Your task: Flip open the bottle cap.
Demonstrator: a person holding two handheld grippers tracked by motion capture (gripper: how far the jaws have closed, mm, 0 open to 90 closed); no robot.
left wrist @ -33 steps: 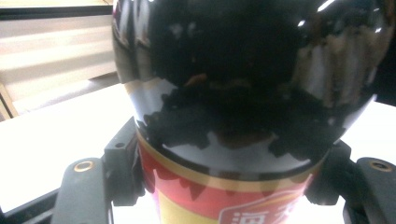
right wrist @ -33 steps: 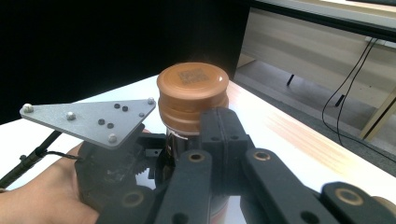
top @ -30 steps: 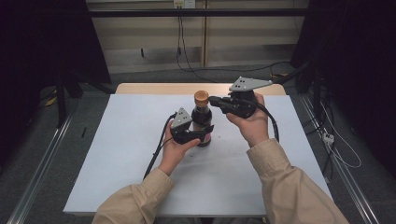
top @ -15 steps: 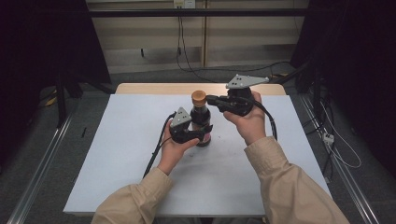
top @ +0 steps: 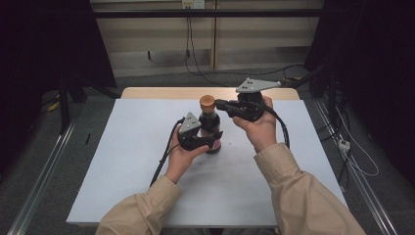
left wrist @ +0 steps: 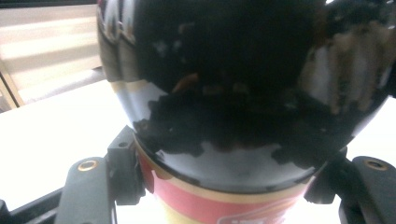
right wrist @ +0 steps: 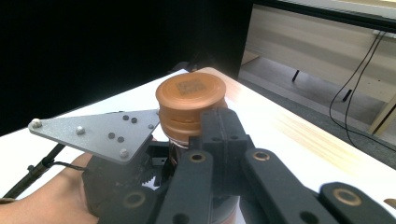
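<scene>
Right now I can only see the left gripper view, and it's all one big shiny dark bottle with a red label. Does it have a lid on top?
Observer: Yes, the bottle has a round brown cap on it.
Operator: Is my other gripper anywhere near it?
Observer: The right gripper is right up against the side of the cap, with its jaws together.
Operator: And is the bottle standing up?
Observer: Yes, it stands upright on the white table.
</scene>
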